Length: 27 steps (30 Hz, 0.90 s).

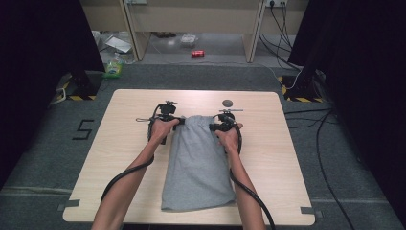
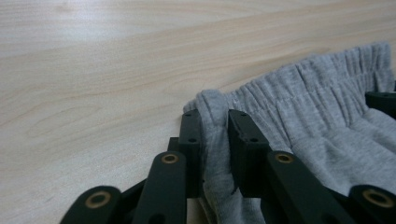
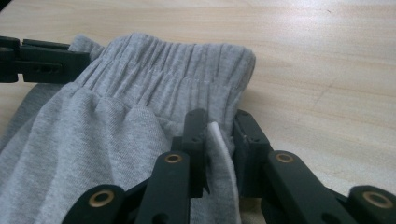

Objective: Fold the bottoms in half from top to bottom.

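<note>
A grey garment (image 1: 196, 167) with an elastic waistband lies folded lengthwise down the middle of the wooden table (image 1: 119, 143), waistband at the far end. My left gripper (image 1: 179, 121) is at the waistband's left corner, and the left gripper view shows it (image 2: 217, 123) shut on a fold of the grey cloth (image 2: 317, 107). My right gripper (image 1: 213, 127) is at the waistband's right corner. In the right gripper view it (image 3: 220, 125) is shut on the cloth (image 3: 116, 140) and a white label. The left gripper (image 3: 42, 60) shows across the waistband.
A small dark round disc (image 1: 227, 102) lies on the table just beyond the right gripper. Bare wood runs along both sides of the garment. On the floor beyond are a red can (image 1: 197, 53), a green bottle (image 1: 114, 67) and cables (image 1: 316, 124) at the right.
</note>
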Available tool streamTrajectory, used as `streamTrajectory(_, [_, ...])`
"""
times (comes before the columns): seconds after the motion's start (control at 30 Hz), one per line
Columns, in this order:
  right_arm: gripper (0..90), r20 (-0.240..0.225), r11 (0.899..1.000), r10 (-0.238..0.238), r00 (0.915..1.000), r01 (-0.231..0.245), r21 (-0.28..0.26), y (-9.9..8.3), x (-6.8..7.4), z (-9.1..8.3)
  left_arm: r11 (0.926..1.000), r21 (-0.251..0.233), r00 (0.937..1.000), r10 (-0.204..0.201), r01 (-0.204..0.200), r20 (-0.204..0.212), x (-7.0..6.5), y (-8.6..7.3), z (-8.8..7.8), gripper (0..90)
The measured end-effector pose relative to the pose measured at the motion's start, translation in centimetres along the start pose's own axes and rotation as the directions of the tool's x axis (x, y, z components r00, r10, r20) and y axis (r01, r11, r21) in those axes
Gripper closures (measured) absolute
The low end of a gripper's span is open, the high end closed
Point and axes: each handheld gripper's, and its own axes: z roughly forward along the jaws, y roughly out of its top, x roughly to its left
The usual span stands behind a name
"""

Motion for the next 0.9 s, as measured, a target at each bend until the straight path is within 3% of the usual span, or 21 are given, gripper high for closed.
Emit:
streamTrajectory(0.47, [80.7,-0.047,0.994,0.031,0.9984,-0.035,-0.101,0.9,-0.6,-1.9,0.9981,-0.060,0.9992,0.013,-0.011,0.038,-0.7,1.8,-1.7,78.3])
streamTrajectory(0.9, [80.8,-0.090,0.981,0.017,0.9958,-0.034,-0.193,2.4,-0.7,-4.4,0.9882,-0.135,0.9938,0.083,-0.072,0.074,-2.2,4.2,-5.2,78.7])
